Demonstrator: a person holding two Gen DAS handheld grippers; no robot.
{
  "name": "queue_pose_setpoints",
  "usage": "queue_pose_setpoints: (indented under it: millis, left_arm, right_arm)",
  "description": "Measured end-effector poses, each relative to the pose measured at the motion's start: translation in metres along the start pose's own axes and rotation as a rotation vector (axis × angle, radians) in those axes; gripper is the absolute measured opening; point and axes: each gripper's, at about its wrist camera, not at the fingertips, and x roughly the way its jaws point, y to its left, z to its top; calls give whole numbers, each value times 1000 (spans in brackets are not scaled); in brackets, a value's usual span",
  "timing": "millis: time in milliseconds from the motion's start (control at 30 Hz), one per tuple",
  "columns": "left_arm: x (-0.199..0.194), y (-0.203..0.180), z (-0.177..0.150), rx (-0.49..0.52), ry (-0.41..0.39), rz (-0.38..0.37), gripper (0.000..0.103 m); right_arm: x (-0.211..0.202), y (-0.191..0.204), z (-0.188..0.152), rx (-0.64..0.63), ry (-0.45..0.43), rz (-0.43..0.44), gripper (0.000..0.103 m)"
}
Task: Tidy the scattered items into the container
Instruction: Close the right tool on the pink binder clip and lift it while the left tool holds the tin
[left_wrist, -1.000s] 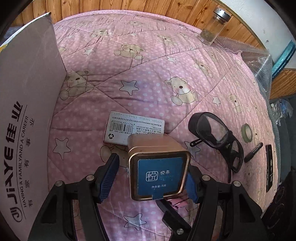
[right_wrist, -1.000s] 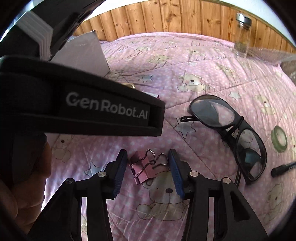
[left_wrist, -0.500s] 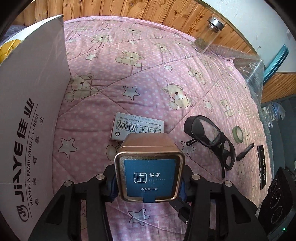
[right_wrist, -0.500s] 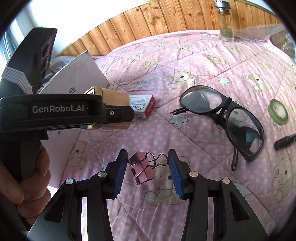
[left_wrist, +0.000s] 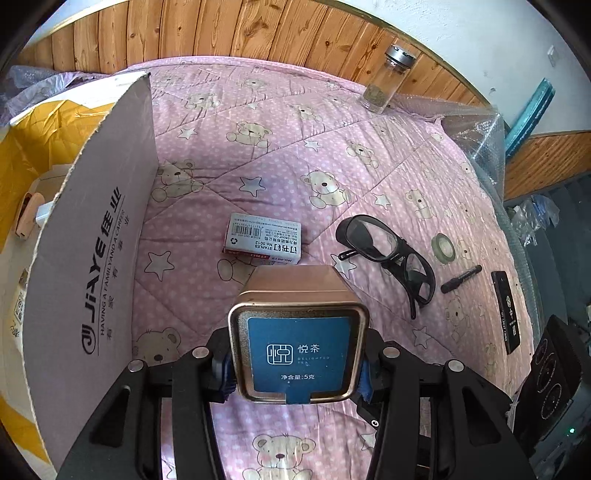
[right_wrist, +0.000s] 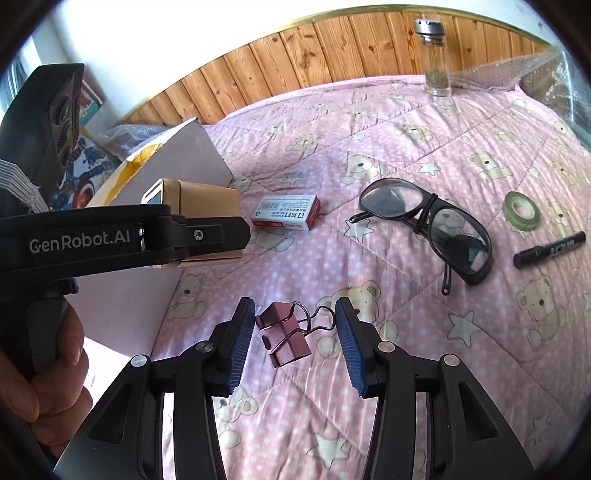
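Left wrist view: the left claw (left_wrist: 295, 373) is clenched on the gold tea tin (left_wrist: 298, 354), which a second ago sat low on the quilt and is now lifted well clear of it, beside the cardboard box (left_wrist: 92, 280). That likely means the tin goes over the box wall next.

Right wrist view: the right claw (right_wrist: 295, 343) has stayed spread wide around the pink binder clip (right_wrist: 286, 334) (pads not touching it), so that pickup is not yet made.

Beyond the tin lie a staples box (left_wrist: 263, 242), dark safety glasses (left_wrist: 388, 258), a tape roll (left_wrist: 444, 248) and a black marker (left_wrist: 461, 278), all on a pink bear-print quilt (left_wrist: 277, 155) with wood panelling (left_wrist: 258, 33) behind; a glass jar (left_wrist: 386, 79) stands far from the box.
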Motion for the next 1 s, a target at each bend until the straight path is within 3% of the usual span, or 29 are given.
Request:
queue_pose_setpoints:
  millis: [1000]
  left_arm:
    - [-127, -16, -70, 55, -167, -29, 50]
  right_arm:
    - [-95, 70, -35, -65, -133, -36, 47]
